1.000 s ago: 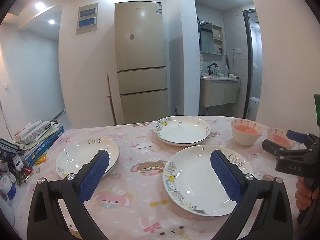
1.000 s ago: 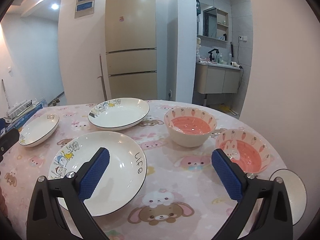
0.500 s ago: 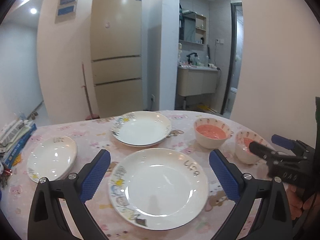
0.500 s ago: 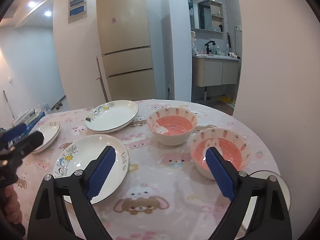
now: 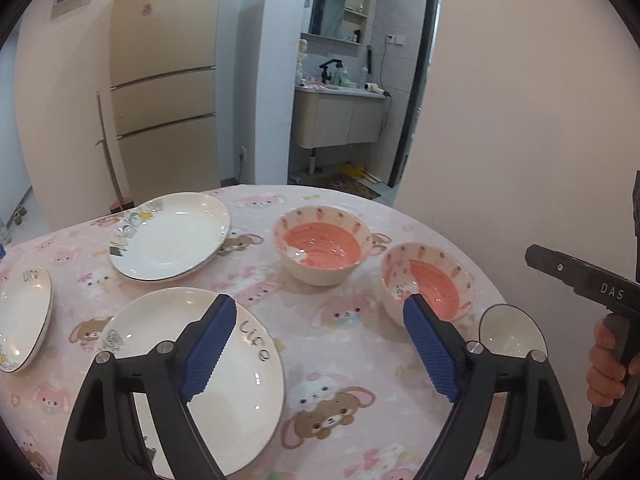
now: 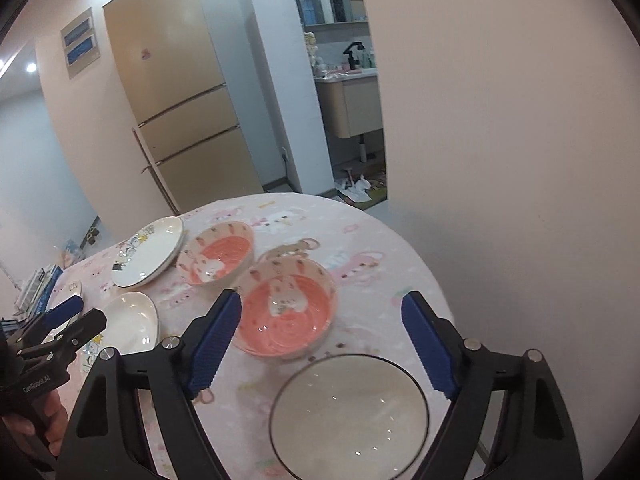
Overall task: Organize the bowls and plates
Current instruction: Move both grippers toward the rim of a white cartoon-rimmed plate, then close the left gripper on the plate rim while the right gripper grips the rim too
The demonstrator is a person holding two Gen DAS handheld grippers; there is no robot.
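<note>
On the pink cartoon tablecloth stand two pink carrot-pattern bowls, the near bowl (image 6: 288, 316) and the far bowl (image 6: 218, 254). A shallow pale dish (image 6: 348, 416) lies closest to me at the table's right edge. My right gripper (image 6: 322, 298) hovers above the near bowl, its jaws wide but closing, touching nothing. My left gripper (image 5: 318, 304) hangs over the cloth between the large "Life" plate (image 5: 192, 368) and the near bowl (image 5: 428, 284), jaws also closing with nothing between them. A second large plate (image 5: 172, 236) sits farther back and a small plate (image 5: 24, 316) far left.
The round table's right edge runs close to a pink wall (image 5: 520, 120). A hand (image 5: 608, 364) grips the right tool at the left wrist view's edge. Books (image 6: 36, 284) are piled at the far left. A fridge (image 5: 160, 80) and a bathroom doorway stand behind.
Both grippers swung rightward across the table, from over the plates toward the pink bowls and the pale dish. Both sets of jaws have narrowed a little.
</note>
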